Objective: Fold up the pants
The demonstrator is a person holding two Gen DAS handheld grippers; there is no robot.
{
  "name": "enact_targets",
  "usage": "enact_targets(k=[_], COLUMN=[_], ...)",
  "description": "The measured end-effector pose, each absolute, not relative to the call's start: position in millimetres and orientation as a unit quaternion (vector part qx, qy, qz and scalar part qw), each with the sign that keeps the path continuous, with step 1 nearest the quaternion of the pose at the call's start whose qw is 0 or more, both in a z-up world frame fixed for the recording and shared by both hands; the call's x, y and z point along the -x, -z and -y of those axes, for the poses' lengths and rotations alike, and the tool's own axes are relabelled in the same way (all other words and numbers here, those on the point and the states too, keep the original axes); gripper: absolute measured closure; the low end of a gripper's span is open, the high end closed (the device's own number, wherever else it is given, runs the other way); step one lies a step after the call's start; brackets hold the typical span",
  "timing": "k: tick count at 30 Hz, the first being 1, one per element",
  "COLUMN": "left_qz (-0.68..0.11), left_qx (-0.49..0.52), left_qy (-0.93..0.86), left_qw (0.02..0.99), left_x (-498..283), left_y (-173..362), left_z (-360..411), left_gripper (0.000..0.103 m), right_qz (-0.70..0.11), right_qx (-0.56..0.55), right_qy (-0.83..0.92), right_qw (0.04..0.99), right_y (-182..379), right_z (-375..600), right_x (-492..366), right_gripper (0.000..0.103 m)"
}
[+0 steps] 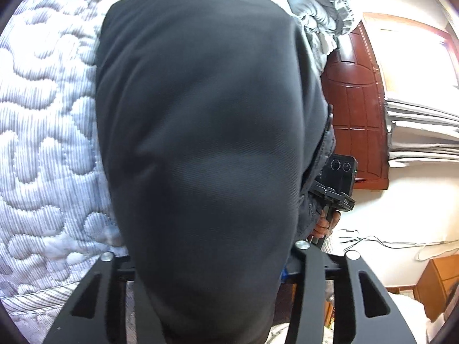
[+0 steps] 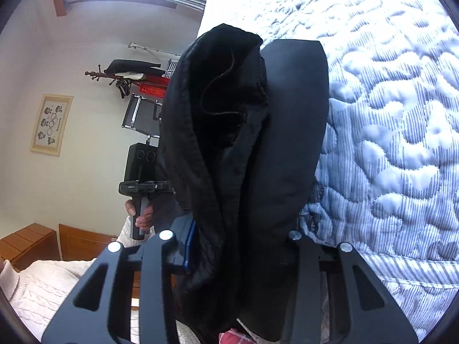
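While both claws grip them, dark pants (image 1: 200,132) hang above the quilt (image 1: 43,143).

The pants (image 1: 200,132) hang between the fingers of the left claw (image 1: 206,295) and spread forward over the bed (image 1: 43,149). To their right, the right claw (image 1: 338,183) is seen beside them, with a headboard (image 1: 355,109) behind it. In the right wrist view the bunched pants fill the right claw (image 2: 232,272); the bed lies right, the left claw (image 2: 143,172) left, before a wall (image 2: 86,172).
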State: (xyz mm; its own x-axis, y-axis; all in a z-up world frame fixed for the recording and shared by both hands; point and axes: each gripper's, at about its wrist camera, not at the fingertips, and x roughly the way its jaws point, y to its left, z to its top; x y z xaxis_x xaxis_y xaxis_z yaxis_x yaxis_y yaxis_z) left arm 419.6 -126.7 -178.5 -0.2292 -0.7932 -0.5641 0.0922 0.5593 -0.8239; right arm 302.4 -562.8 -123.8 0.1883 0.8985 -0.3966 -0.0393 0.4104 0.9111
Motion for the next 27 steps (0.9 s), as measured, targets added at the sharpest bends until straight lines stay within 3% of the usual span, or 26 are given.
enact_targets(k=[4,19,27], left_qz=[-0.665,-0.591,-0.585], left_qx=[0.278,0.306,0.312], left_qy=[0.399,0.423,0.402], left_qw=[0.566,0.615,0.632], left_x=[-419,-490,-555], left_y=[179,129,132], left_z=[130,152,159], left_gripper=[0.067,0.068,0.068], right_qz=[-0.516,-0.473,-0.49], right_qx=[-0.406,-0.368,-0.361], right_qy=[-0.36,-0.38,-0.369], right_qw=[0.663,0.705,0.703], right_y=[111,45,54], right_z=[561,560,556], right_x=[-307,-405,-479], right_gripper=[0.069,0.069,0.069])
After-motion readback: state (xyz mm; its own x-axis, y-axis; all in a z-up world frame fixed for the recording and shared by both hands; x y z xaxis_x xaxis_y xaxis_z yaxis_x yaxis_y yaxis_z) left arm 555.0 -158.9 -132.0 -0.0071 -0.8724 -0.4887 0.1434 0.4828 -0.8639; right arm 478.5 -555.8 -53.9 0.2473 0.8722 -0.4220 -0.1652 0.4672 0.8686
